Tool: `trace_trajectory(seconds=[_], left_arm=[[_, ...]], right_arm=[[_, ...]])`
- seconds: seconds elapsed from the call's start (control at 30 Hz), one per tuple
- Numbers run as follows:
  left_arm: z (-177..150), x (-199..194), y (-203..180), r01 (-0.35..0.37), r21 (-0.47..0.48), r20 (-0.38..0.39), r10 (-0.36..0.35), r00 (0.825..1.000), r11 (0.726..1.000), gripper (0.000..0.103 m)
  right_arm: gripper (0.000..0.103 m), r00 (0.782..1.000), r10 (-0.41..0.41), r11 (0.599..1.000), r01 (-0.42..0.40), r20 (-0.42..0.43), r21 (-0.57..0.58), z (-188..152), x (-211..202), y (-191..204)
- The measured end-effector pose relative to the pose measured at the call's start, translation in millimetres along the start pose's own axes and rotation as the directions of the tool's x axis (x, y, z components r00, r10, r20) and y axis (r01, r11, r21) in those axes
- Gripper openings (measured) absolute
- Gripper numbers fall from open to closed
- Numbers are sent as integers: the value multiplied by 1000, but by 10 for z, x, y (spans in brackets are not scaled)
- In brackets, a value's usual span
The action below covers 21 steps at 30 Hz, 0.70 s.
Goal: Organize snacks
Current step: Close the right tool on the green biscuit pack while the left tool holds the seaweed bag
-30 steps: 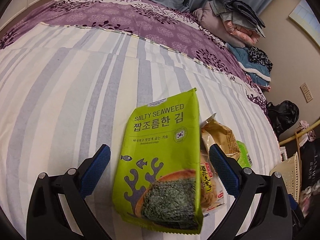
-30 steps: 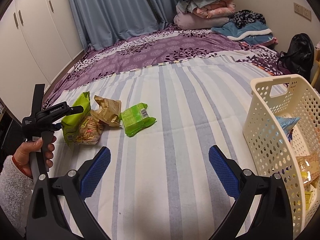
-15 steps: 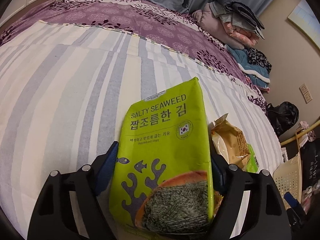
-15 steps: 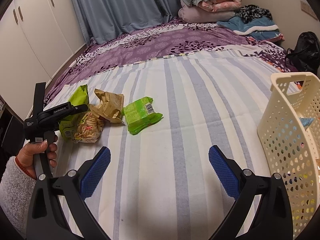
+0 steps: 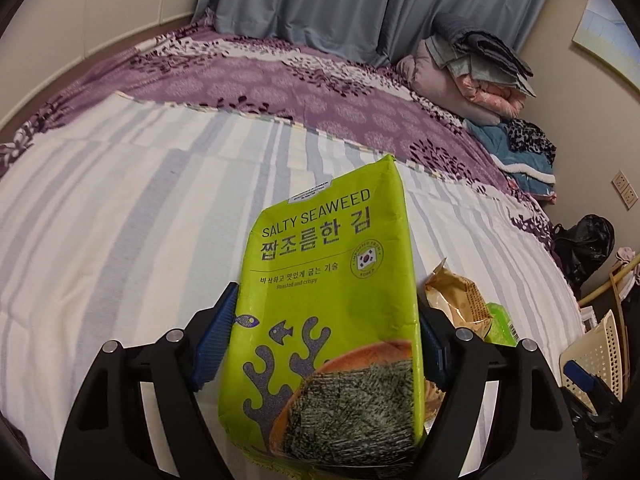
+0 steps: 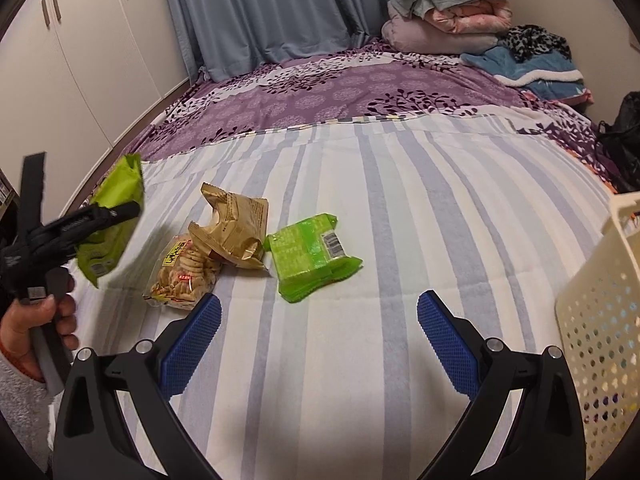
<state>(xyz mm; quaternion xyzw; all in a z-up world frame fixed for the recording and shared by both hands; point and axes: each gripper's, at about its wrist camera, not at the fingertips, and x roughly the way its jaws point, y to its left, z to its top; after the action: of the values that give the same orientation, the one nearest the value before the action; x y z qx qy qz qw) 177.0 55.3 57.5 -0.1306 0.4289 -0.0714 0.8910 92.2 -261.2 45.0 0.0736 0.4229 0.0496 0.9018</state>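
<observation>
Left gripper (image 5: 324, 344): pads clamped on seaweed bag (image 5: 332, 300), lifted above striped bedspread (image 6: 400, 200).
Right gripper (image 6: 318, 334): spread wide, nothing between.
Basket (image 6: 600, 320): cream, perforated, at right; contents unclear.
Bedspread: cracker pack (image 6: 184, 276), tan bag (image 6: 232, 228), green packet (image 6: 312, 252).

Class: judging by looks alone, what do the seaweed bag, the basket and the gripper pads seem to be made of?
Seaweed bag: probably matte printed plastic film; it creases sharply. Basket: apparently rigid cream plastic, with moulded round holes. Right gripper pads: likely blue rubber, with a fine dimpled texture.
</observation>
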Motion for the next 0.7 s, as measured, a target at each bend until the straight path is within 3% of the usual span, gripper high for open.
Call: trace_trajectory(seconds=[0.4, 0.7], left_arm=[[-19, -355, 85, -6, -7, 37, 7, 999, 1000, 79], [-98, -436, 60, -4, -8, 27, 4, 1000, 1000, 79]], right_arm=[[98, 999, -2, 995, -3, -50, -95, 136, 513, 193], [98, 993, -67, 988, 53, -95, -145, 218, 844, 126]])
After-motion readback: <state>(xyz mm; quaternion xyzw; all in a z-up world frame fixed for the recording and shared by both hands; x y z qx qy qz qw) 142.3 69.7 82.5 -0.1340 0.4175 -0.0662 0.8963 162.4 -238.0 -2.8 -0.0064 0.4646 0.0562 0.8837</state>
